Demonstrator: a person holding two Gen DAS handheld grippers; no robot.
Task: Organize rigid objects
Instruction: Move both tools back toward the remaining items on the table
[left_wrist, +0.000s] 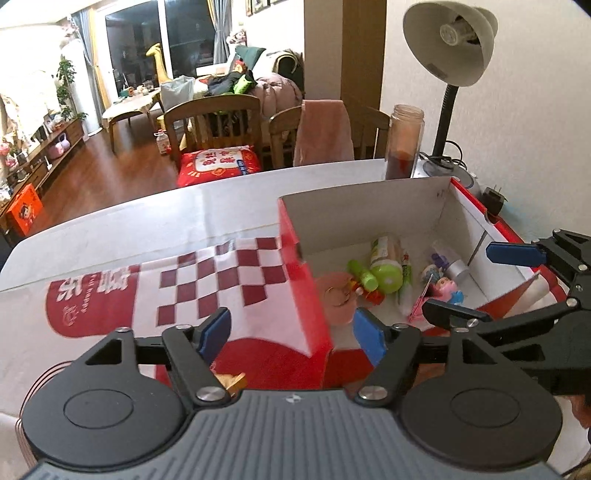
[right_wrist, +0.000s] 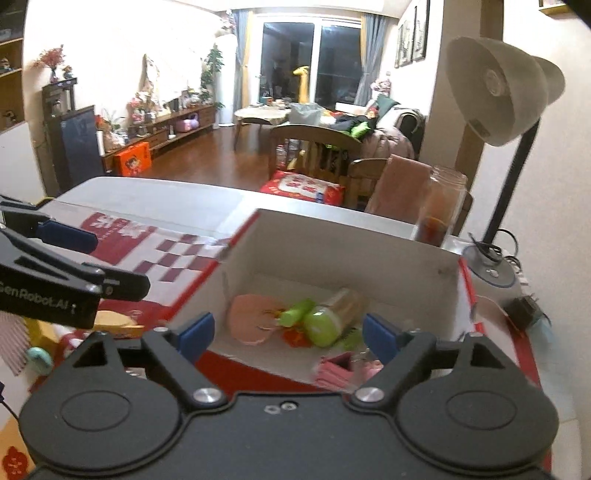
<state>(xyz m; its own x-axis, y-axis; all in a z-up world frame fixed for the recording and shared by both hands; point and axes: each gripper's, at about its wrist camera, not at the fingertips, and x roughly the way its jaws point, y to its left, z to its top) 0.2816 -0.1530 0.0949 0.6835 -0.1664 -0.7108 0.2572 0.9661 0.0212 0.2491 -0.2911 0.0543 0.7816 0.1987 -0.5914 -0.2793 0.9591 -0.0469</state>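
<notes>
A red box with a white inside (left_wrist: 369, 210) (right_wrist: 332, 243) stands on the table. It holds a green-capped bottle (left_wrist: 386, 266) (right_wrist: 325, 321), a pink round item (left_wrist: 334, 291) (right_wrist: 251, 321), a small toy figure (left_wrist: 443, 286) and a silver-capped bottle (left_wrist: 452, 262). My left gripper (left_wrist: 291, 332) (right_wrist: 99, 260) is open above the box's near left corner, with nothing between its blue pads. My right gripper (right_wrist: 288, 334) (left_wrist: 480, 284) is open over the box's near side, also with nothing in it.
A desk lamp (left_wrist: 450, 40) (right_wrist: 495, 92), a jar of dark liquid (left_wrist: 404, 144) (right_wrist: 441, 206) and a black plug adapter (left_wrist: 493, 201) stand behind and right of the box. A red-checked cloth (left_wrist: 207, 280) covers the table. Wooden chairs (left_wrist: 214, 122) stand beyond the far edge.
</notes>
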